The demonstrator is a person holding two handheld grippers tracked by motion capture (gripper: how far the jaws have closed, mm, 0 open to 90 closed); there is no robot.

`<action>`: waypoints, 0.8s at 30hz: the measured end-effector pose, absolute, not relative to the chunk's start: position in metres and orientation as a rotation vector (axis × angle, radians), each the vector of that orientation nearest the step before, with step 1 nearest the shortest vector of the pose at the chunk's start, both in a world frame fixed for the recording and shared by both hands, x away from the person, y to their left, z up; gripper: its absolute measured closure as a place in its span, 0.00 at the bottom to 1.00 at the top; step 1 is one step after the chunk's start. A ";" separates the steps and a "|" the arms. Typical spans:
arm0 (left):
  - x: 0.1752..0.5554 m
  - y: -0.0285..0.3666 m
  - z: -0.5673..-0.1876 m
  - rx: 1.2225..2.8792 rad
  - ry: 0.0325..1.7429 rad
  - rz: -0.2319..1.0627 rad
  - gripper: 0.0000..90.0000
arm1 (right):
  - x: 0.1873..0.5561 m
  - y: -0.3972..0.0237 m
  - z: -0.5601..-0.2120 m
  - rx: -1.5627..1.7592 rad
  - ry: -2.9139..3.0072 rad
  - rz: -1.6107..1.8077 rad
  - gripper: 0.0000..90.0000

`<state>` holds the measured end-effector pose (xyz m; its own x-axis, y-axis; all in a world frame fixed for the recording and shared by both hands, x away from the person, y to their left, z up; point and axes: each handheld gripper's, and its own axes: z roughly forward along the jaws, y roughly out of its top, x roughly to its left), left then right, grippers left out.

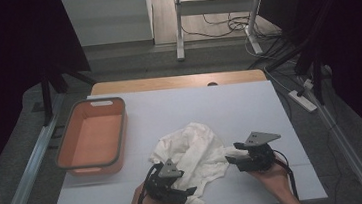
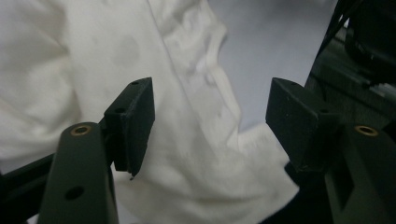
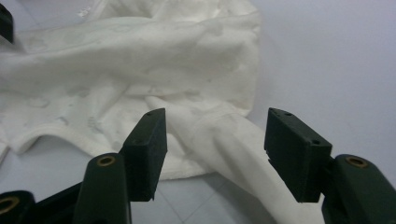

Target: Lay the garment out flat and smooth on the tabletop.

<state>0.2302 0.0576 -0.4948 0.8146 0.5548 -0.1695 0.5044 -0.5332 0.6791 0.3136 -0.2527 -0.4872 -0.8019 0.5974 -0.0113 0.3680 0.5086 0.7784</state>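
Two grippers, both working a white garment (image 1: 194,151) crumpled mid-table, nothing folded or binned yet by the look of it.

High view: garment lies in a loose heap on the pale sheet (image 1: 249,105), roughly table centre, slightly toward 6 o'clock. Left gripper (image 1: 190,190) at the heap's 7 o'clock, over its near edge. Right gripper (image 1: 231,159) at its 3 o'clock, tips at the fabric fringe. Orange bin (image 1: 95,166) at 9 o'clock, well apart, nothing in it. Judgement: early stage; grabbing not done, sorting out the cloth and any move to the bin all left.

Left gripper view: left gripper (image 2: 210,123) jaws wide apart, gripping nothing; cloth beneath, soft knit w/ a ribbed hem or neckline curving between them, faint grey blotches.

Right gripper view: right gripper (image 3: 215,149) jaws wide too, straddling a rolled tube of fabric, prob. a sleeve (image 3: 233,144), not pinched. Cloth matte, wrinkly, limp; sheet smooth.
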 end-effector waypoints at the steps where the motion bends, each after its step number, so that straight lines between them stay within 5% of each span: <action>1: 0.229 0.057 -0.499 2.255 0.782 0.086 0.37 | 0.314 -0.252 -0.487 0.802 2.488 1.181 0.45; 15: 0.236 0.059 -0.520 2.312 0.852 0.065 0.45 | 0.308 -0.230 -0.500 0.624 2.675 1.083 0.44; 24: 0.241 0.069 -0.518 2.287 0.859 0.042 0.88 | 0.304 -0.220 -0.509 0.540 2.758 0.984 0.42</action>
<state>0.2406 0.0690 -0.5180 0.7810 0.5923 -0.1979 0.5704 -0.5477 0.6121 0.3043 -0.2201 -0.5091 -0.9212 0.3879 -0.0322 0.2798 0.7176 0.6378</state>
